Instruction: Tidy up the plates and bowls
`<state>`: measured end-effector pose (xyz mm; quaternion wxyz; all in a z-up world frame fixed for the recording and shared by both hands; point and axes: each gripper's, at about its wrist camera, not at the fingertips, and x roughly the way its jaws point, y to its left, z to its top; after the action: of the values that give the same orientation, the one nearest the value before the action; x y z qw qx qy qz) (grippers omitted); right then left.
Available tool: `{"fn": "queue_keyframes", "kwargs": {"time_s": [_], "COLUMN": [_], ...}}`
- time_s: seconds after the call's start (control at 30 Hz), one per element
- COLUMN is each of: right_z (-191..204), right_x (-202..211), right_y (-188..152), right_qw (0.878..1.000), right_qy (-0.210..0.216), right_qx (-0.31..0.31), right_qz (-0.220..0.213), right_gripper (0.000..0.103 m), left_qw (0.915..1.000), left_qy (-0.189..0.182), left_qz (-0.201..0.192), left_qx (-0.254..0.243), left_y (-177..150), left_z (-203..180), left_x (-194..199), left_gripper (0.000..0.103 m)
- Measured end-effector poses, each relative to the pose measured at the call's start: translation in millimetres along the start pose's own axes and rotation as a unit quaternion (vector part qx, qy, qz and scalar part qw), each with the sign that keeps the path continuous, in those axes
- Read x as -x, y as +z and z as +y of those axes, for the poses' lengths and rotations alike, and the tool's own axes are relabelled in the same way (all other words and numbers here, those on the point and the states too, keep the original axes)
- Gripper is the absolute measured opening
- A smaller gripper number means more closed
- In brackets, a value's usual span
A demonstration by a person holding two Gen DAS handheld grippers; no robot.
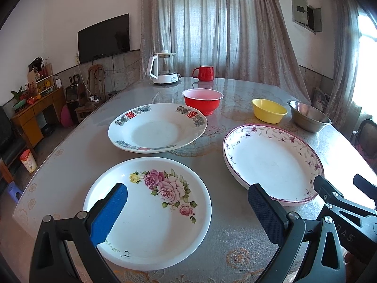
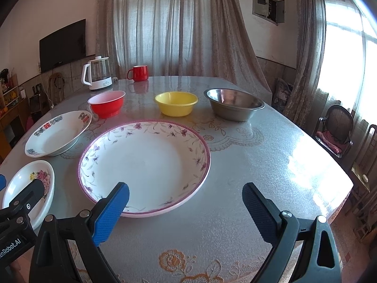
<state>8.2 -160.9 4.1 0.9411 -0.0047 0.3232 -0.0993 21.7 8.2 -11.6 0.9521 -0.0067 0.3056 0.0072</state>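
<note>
Three plates lie on the table: a rose-printed plate (image 1: 150,212) nearest, a plate with red characters (image 1: 156,127) behind it, and a large purple-rimmed floral plate (image 1: 273,162) to the right. Behind them stand a red bowl (image 1: 202,100), a yellow bowl (image 1: 268,109) and a steel bowl (image 1: 308,116). My left gripper (image 1: 188,202) hovers open over the rose plate's near side, holding nothing. My right gripper (image 2: 186,202) is open just in front of the purple-rimmed plate (image 2: 143,165), its left finger over the near rim. The rose plate (image 2: 28,188) shows at far left of the right wrist view.
A white electric kettle (image 1: 162,69) and a red mug (image 1: 205,73) stand at the table's far edge. The table (image 2: 271,165) has bare surface at the right, bright with window glare. Chairs (image 2: 334,132) stand beyond the right edge.
</note>
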Motion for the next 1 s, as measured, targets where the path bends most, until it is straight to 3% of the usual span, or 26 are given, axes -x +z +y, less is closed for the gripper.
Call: {"fn": "queue_keyframes", "kwargs": {"time_s": [1.0], "right_z": [-0.9], "right_x": [-3.8], "right_y": [1.6], "right_qw": [1.000], "right_qy": [0.007], "right_qx": [-0.003], "right_qz": [0.005], "right_gripper": [0.098], "left_qw": [1.0000], "left_qy": [-0.006], "left_qz": [0.004], "left_qx": [-0.002], "left_y": [4.8], "left_z": [-1.3], "left_x": [0.2], "left_gripper": [0.103]}}
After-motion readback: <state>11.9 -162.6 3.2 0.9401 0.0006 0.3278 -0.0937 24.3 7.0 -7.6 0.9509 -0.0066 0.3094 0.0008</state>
